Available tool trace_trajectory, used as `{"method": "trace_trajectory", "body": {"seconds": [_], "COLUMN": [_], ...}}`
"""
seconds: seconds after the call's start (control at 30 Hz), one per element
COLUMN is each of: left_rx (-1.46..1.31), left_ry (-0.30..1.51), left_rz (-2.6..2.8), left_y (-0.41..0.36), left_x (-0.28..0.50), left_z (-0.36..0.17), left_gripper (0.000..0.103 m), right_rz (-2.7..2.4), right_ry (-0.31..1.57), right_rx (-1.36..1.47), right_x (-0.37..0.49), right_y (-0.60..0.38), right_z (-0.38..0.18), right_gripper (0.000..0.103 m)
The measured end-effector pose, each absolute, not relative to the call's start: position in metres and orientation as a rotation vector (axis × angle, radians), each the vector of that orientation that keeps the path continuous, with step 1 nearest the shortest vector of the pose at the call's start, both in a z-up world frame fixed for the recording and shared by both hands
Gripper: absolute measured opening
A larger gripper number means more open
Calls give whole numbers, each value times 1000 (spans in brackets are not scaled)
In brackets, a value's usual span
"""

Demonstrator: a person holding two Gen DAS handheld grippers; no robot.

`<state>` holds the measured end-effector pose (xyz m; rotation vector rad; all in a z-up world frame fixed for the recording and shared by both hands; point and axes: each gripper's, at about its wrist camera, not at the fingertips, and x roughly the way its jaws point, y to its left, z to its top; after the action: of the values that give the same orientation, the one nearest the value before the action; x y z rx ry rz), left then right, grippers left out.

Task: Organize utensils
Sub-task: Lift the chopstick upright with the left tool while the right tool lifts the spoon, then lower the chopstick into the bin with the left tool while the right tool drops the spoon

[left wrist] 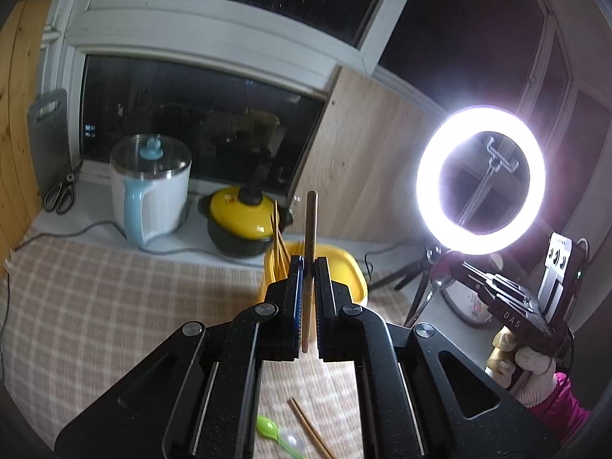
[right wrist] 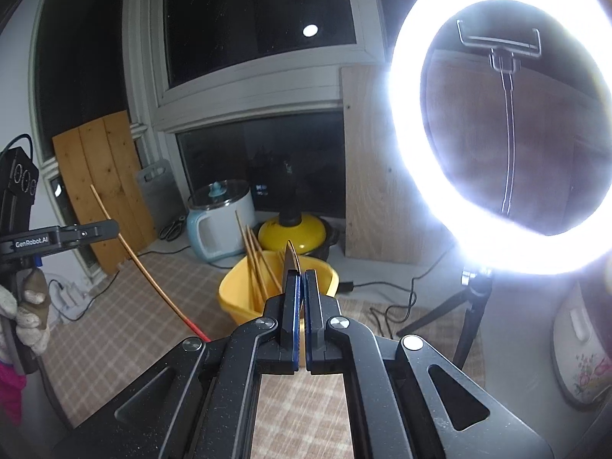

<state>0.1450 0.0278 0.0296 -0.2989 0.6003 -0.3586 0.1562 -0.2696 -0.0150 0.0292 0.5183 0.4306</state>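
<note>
Left gripper [left wrist: 309, 267] pinches 1 upright chopstick [left wrist: 310, 229] before yellow bin [left wrist: 344, 264].

Two grippers [left wrist: 308, 267] [right wrist: 302, 279], one bucket [right wrist: 233, 294], two pots [left wrist: 237, 222] [left wrist: 151, 187], one ring light [left wrist: 480, 179], two spoons [left wrist: 267, 426] [left wrist: 440, 281], one scissors [left wrist: 61, 195]

Lit ring light [right wrist: 497, 114] beside dark window [left wrist: 199, 122], wood-panelled wall [left wrist: 367, 160]

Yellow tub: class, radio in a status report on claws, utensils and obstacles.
Left claw shut on a chopstick. Right claw shut on a spoon. Yellow tub ahead, chopsticks inside. Path clear; ring light stands right.
</note>
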Motion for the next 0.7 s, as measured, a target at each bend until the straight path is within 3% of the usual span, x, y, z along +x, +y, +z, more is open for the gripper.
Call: {"method": "trace_trajectory", "body": {"seconds": [0.4, 0.7], "left_rx": [-292, -274], "left_ry": [557, 613], "left_rz": [-345, -331], "left_y": [29, 16], "left_x": [193, 227], "left_z": [52, 30], "left_gripper": [3, 3], "right_rz": [379, 331], "right_ry": [469, 478], "right_rx": [0, -49], "right_x": [194, 224], "right_y": [-258, -245], "right_z": [4, -7], "right_gripper": [0, 0]}}
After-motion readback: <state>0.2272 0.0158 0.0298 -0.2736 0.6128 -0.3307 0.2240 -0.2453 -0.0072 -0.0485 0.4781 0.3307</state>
